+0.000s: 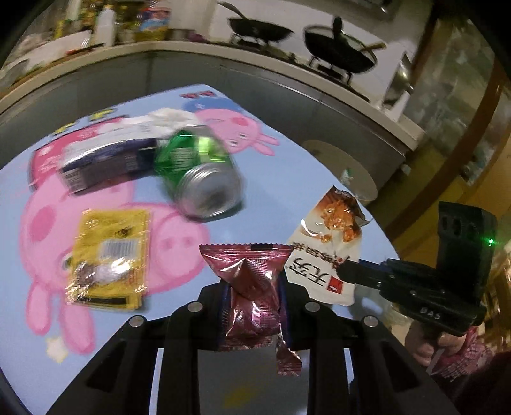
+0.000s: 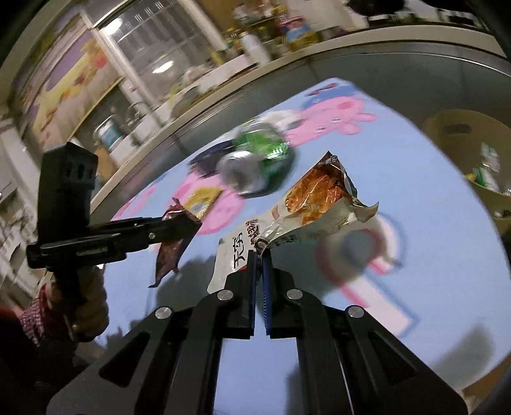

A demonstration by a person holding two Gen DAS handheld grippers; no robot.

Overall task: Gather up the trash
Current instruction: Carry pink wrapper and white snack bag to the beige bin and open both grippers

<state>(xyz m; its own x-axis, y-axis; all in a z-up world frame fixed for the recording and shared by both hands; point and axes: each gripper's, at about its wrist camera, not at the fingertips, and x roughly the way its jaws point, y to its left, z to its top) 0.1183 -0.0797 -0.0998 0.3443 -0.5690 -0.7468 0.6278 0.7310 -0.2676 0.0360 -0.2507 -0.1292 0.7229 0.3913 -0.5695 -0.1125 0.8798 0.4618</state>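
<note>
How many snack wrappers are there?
3. The maroon wrapper hangs in the left gripper, the white snack bag is pinched in the right gripper, and the yellow wrapper lies on the table. Others may be hidden.

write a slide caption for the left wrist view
Left gripper clamps a crumpled maroon foil wrapper above the blue cartoon tablecloth.

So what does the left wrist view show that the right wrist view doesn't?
Only the left wrist view: two black pans on the stove, and the dark carton seen clearly beside the can.

Only the right wrist view: a yellowish bin at the right, past the table's edge, with trash inside.

Both: the green can, the yellow packet, the left gripper shut on the maroon wrapper, and the right gripper shut on the white snack bag.
</note>
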